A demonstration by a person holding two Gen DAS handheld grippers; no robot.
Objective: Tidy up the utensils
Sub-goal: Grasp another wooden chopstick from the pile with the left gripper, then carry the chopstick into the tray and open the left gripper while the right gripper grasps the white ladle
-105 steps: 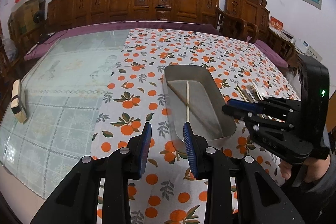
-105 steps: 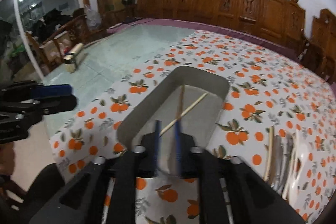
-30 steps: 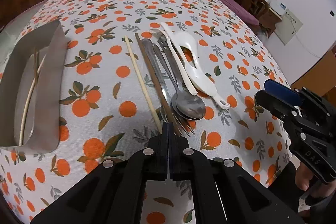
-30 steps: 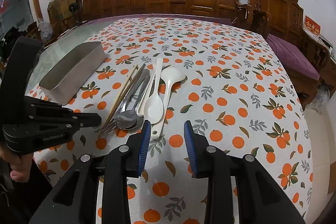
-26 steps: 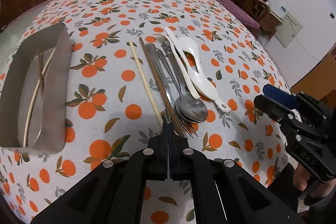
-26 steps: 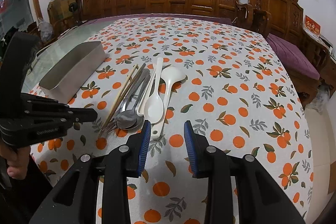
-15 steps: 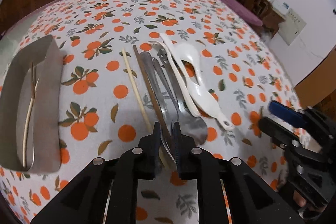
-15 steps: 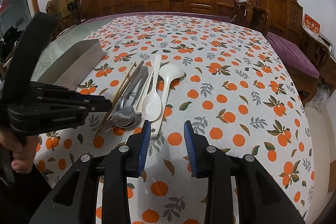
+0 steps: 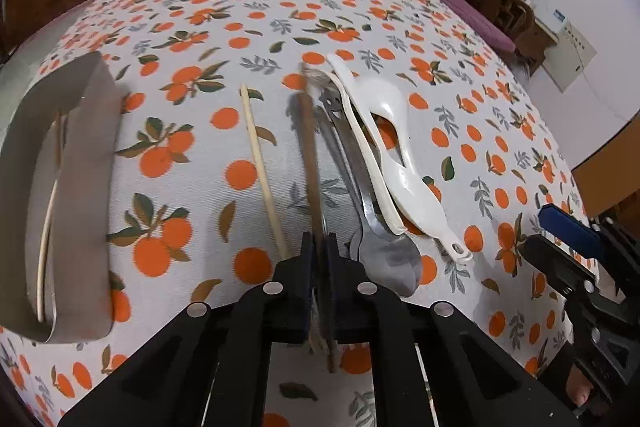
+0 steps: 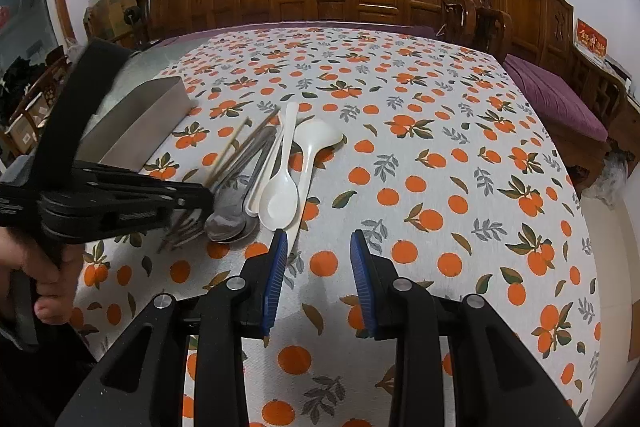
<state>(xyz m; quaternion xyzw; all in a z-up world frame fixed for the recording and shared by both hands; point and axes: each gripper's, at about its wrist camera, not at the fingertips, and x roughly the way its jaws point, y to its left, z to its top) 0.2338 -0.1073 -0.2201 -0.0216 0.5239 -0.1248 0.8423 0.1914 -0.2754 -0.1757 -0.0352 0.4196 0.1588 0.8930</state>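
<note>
The left claw (image 9: 319, 259) is clenching the near end of a dark brown chopstick (image 9: 308, 139), its jaws having just been closing onto the stick, which is running straight ahead from between the pads and looks blurred along its length. Just to the left of the claw a pale chopstick (image 9: 262, 171) is lying flat on the orange-patterned tablecloth (image 9: 460, 99). Just to the right, a bundle of metal spoons (image 9: 384, 259) and forks is lying packed together, with two white plastic spoons (image 9: 394, 155) resting along its far side.

Well off to the left of the claw a metal tray (image 9: 90, 187) is sitting with two chopsticks already lying inside it (this is probably where the held stick belongs).

The right claw (image 10: 319, 281) is hovering with its jaws apart and nothing between them, the white spoons just ahead and to its left, the person's hand (image 10: 44, 279) on the other tool's handle showing at the far left of its view.

To do this step well, the grip is best kept firm, since the pinch is sitting at the very end of a long thin stick that could pivot or droop. Lifting straight up first should clear the crowded spoons on the right. The stick would then be turned to lie lengthwise over the tray and lowered before the jaws are let go.
</note>
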